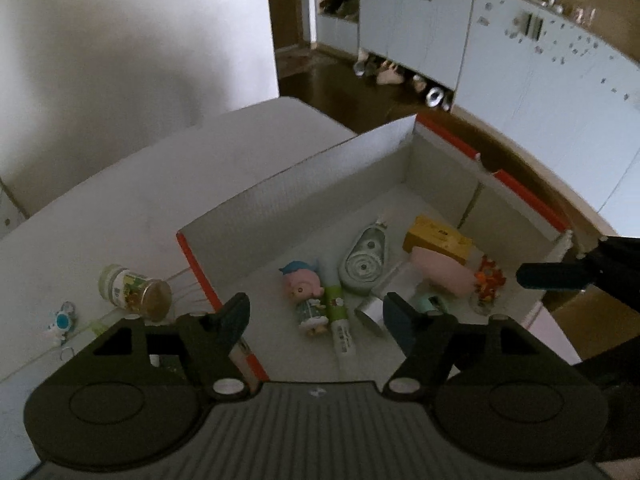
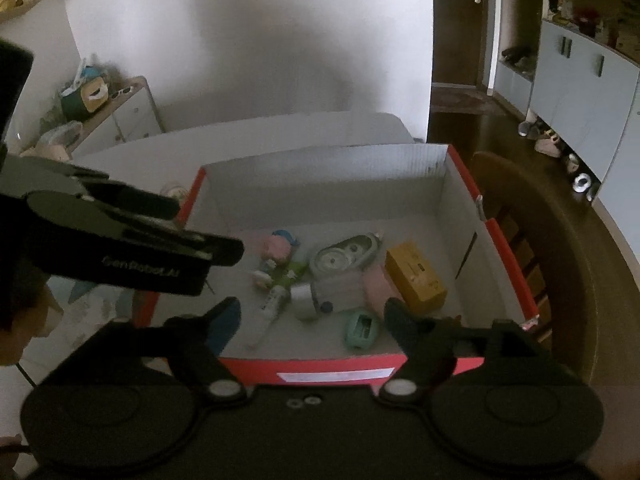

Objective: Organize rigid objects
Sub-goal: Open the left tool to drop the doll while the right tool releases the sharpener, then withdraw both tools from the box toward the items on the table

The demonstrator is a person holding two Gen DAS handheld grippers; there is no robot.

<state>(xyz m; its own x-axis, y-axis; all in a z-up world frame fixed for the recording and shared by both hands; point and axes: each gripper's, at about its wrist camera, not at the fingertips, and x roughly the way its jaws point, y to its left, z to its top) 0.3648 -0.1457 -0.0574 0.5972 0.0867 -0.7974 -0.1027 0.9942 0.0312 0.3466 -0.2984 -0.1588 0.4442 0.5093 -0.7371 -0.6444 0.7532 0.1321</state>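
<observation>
Clutter outside the box, on the white tabletop to its left: a small blue-and-white charm and a tipped jar. Inside the box lie a pink-faced doll, a green-banded tube, a grey tape dispenser, a pink oblong piece and a yellow carton. The left gripper hangs above the box's left wall, jaws released and empty. The right gripper hangs over its near wall, jaws released, holding nothing.

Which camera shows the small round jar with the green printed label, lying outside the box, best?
The left wrist view: the small round jar lies on its side, in plain view on the white table. In the right wrist view the left gripper blocks it.
</observation>
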